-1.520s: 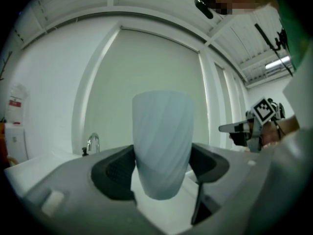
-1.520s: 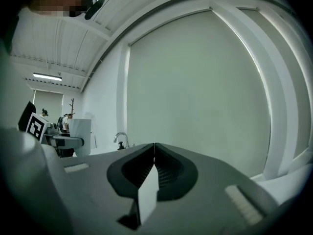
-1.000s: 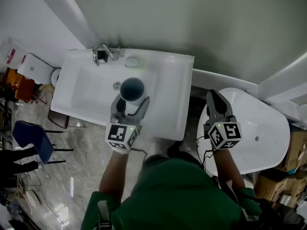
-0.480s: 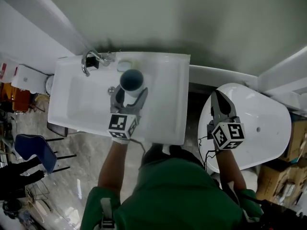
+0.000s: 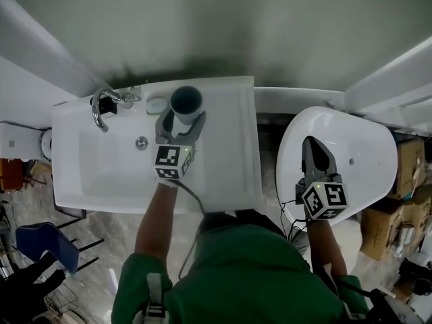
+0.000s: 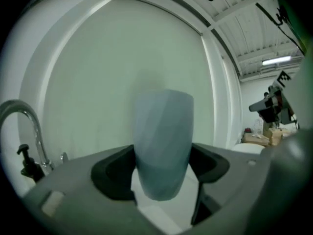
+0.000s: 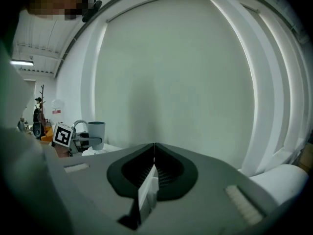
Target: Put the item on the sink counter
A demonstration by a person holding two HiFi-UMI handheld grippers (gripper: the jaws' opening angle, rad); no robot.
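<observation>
1. While the person's left hand reaches forward over the sink (image 5: pixel 233 181), the left gripper (image 5: pixel 180 121) has its jaws clamped on a blue-grey cup (image 5: pixel 186 103), one jaw on each side of the cup's lower body.
2. Seen from the head view, the cup stands upright with its open mouth facing up, over the desk (image 5: pixel 223 92), the flat back ledge of the sink next to the grey-green wall (image 5: pixel 202 25).
3. Just to the cup's left on that ledge lies a pale bar of soap (image 5: pixel 156 104), and further left rises the curved chrome faucet (image 5: pixel 101 106).
4. From the left gripper view, the cup (image 6: pixel 163 146) fills the gap between the dark jaw pads, with white surface below its base; whether the base touches the desk cannot be told.
5. The faucet (image 6: pixel 24 116) arches at the left edge of that view.
6. The right gripper (image 5: pixel 311 144) hangs well apart from the sink, over a white oval fixture (image 5: pixel 364 147) on the person's right.
7. Its jaws are pressed together with nothing between them, as the right gripper view (image 7: pixel 154 153) shows.
8. Far off at the left of that same view the cup (image 7: pixel 96 133) appears small and upright, beside the left gripper's marker cube (image 7: pixel 62 135) and the faucet (image 7: pixel 79 124).
9. The drain (image 5: pixel 141 142) shows in the basin, left of the left gripper.
10. Cardboard boxes (image 5: pixel 405 174) stand at the right edge of the head view, and a blue chair (image 5: pixel 40 241) at lower left.
</observation>
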